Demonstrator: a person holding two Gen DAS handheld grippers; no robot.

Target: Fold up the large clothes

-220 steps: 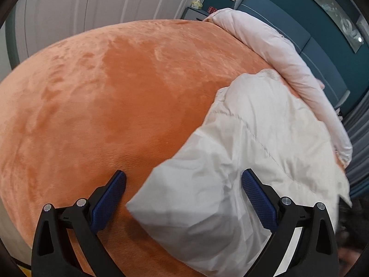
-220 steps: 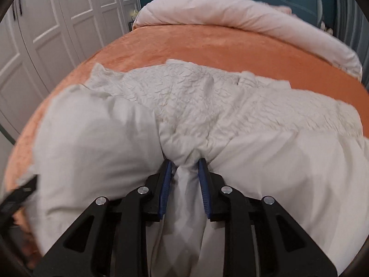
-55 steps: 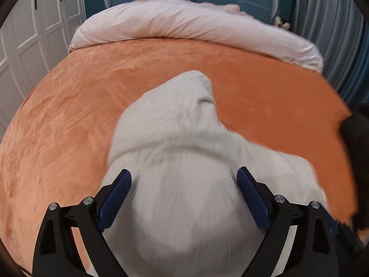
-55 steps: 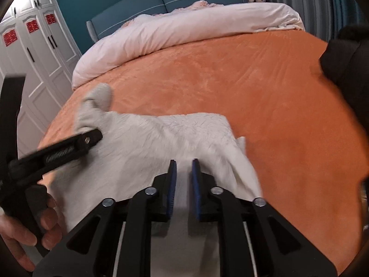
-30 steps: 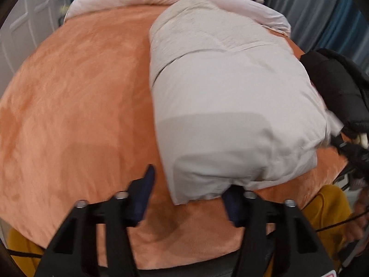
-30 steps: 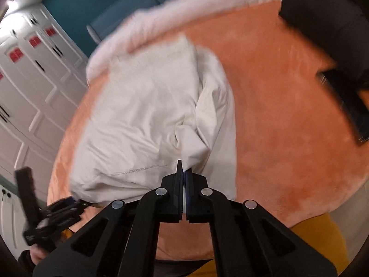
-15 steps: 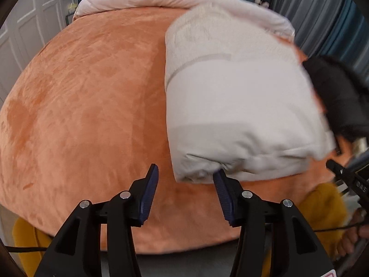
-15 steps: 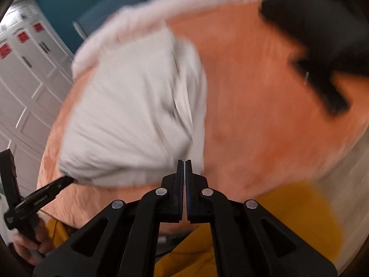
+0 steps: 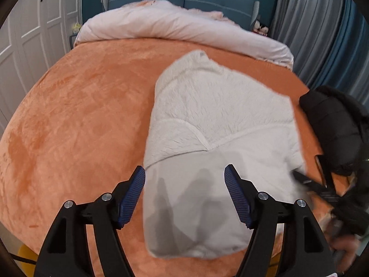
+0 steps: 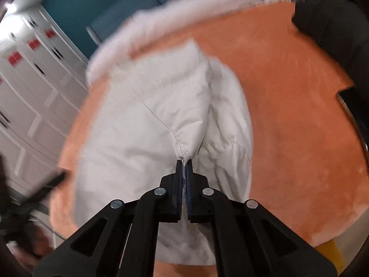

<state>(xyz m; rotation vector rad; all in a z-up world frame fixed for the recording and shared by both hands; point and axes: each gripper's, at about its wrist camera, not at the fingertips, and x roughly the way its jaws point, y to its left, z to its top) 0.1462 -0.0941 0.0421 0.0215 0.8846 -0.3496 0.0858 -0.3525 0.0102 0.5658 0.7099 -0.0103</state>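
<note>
Orange bedspread (image 9: 76,120), folded white coat (image 9: 214,124) lying on it: my right gripper (image 10: 184,165) pinches its near edge, my left gripper (image 9: 184,177) opens above, empty (any tug could unravel the fold).

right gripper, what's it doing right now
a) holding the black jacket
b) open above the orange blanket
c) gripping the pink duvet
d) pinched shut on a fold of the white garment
d: the right gripper has its jaws closed on a bunched fold of the white garment, which puckers toward the tips.
</note>
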